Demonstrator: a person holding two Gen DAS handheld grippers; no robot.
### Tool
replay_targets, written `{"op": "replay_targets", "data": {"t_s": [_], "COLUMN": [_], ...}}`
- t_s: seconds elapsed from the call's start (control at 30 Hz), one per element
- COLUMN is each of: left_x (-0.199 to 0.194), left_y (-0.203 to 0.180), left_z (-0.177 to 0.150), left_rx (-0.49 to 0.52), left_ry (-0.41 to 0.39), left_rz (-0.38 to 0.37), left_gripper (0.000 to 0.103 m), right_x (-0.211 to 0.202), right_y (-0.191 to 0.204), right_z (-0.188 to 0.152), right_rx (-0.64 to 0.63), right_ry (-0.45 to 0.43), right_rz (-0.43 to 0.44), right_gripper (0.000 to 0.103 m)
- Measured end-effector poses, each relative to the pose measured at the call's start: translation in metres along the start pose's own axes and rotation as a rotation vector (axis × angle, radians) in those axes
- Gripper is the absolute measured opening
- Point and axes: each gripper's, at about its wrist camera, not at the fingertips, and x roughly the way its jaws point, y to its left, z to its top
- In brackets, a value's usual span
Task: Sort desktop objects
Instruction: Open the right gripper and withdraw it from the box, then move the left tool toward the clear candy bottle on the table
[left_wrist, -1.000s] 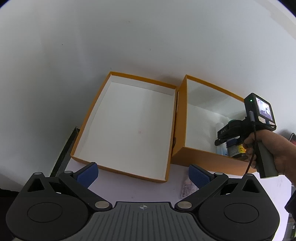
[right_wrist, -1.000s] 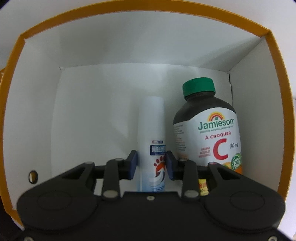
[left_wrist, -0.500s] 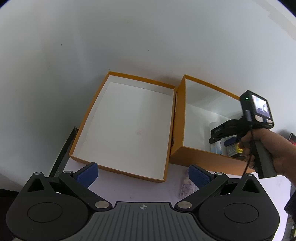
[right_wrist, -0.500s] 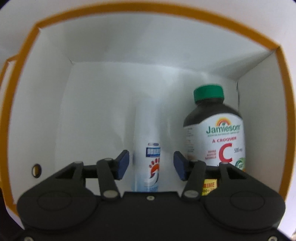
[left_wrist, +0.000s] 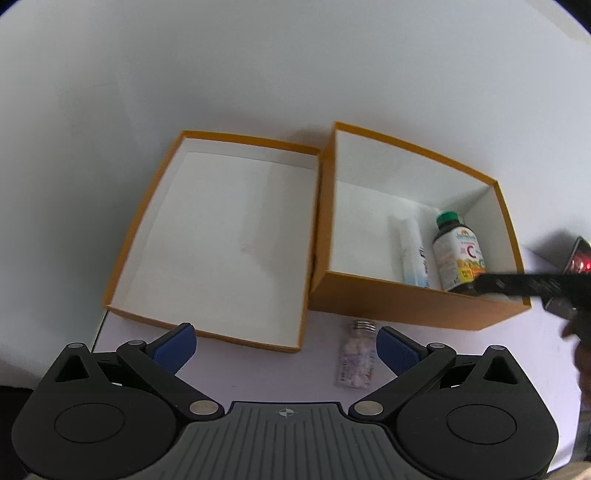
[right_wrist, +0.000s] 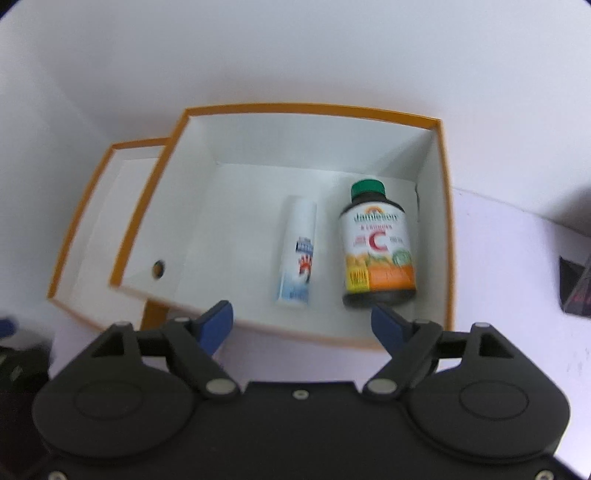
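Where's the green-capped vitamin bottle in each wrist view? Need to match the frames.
Left wrist: vitamin bottle stands right of centre, in the right corner of the deeper orange box, its base partly hidden.
Right wrist: bottle stands right of centre, ahead of the open right gripper.
Shared landmark: white spray tube immediately left of the bottle.

My right gripper (right_wrist: 301, 321) and my left gripper (left_wrist: 286, 345) are both black with blue pads. The deep box (right_wrist: 445, 221) is orange outside, white within — so is the shallow tray (left_wrist: 122, 258) to its left. Inside the box, the vitamin bottle (right_wrist: 378, 243) is dark with a green cap and a white, orange and yellow label bearing a red C; the tube (right_wrist: 298, 251) is white with blue and red print. The table (right_wrist: 498, 258) is pale — near it, a clear packet (left_wrist: 357, 356) of white pills.
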Motion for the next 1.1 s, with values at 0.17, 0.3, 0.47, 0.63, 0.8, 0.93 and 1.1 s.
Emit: {"op": "replay_targets", "data": {"t_s": [0.17, 0.3, 0.47, 0.63, 0.8, 0.93, 1.1], "left_x": [0.004, 0.003, 0.003, 0.0, -0.004, -0.006, -0.005], "left_y": [-0.03, -0.048, -0.073, -0.085, -0.098, -0.103, -0.112], "left_z": [-0.001, -0.004, -0.01, -0.014, -0.02, -0.025, -0.034], "left_rx": [0.035, 0.056, 0.077, 0.071, 0.058, 0.03, -0.002], "left_ry": [0.007, 0.01, 0.017, 0.014, 0.009, 0.002, -0.007], "left_rz": [0.003, 0.01, 0.033, 0.057, 0.089, 0.107, 0.139], "left_gripper": [0.103, 0.103, 0.103, 0.103, 0.103, 0.103, 0.103], "right_x": [-0.019, -0.038, -0.046, -0.049, -0.055, -0.057, -0.055], "right_y": [-0.026, -0.043, -0.062, -0.072, -0.077, -0.08, -0.087], "right_z": [-0.035, -0.054, -0.067, -0.068, -0.068, -0.069, -0.075], "right_rx": [-0.005, -0.025, -0.033, -0.06, -0.123, -0.166, -0.206], "right_ry": [-0.045, -0.051, -0.063, -0.075, -0.086, -0.087, -0.067], "right_rz": [0.032, 0.04, 0.095, 0.132, 0.143, 0.157, 0.181], "right_gripper": [0.092, 0.092, 0.092, 0.092, 0.092, 0.092, 0.092]}}
